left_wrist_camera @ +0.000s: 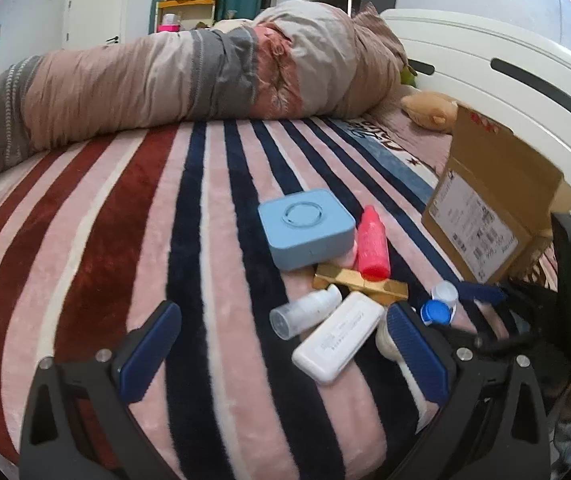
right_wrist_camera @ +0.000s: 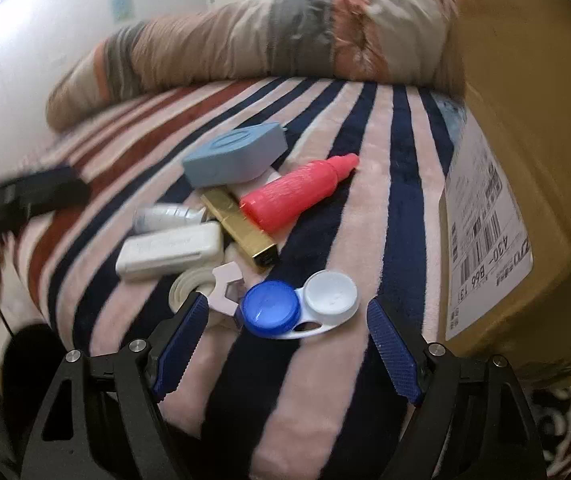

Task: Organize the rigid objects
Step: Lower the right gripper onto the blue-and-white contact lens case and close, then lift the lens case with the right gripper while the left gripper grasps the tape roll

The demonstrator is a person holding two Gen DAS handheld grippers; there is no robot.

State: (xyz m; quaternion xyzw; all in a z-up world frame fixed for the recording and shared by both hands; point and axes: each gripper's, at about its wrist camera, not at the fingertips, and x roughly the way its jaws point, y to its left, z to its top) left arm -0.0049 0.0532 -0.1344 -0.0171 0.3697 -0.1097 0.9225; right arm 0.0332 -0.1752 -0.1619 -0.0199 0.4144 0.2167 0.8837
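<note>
The right gripper (right_wrist_camera: 287, 312), jaws spread wide, hovers over a blue-and-white contact lens case (right_wrist_camera: 300, 307) on a striped blanket (right_wrist_camera: 373, 208). Beyond lie a red bottle (right_wrist_camera: 297, 192), gold bar (right_wrist_camera: 241, 226) and white case (right_wrist_camera: 169, 250); a cardboard box (right_wrist_camera: 525, 160) stands right.

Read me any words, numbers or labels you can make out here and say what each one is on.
"430- B66 131": on the shipping label of the cardboard box, beside its barcodes.
Rest of that label: too small and blurred to read.
Red print on the box flap: blurred.
Print on the white case: too small to read.
Lettering on the bedding: unreadable.
</note>
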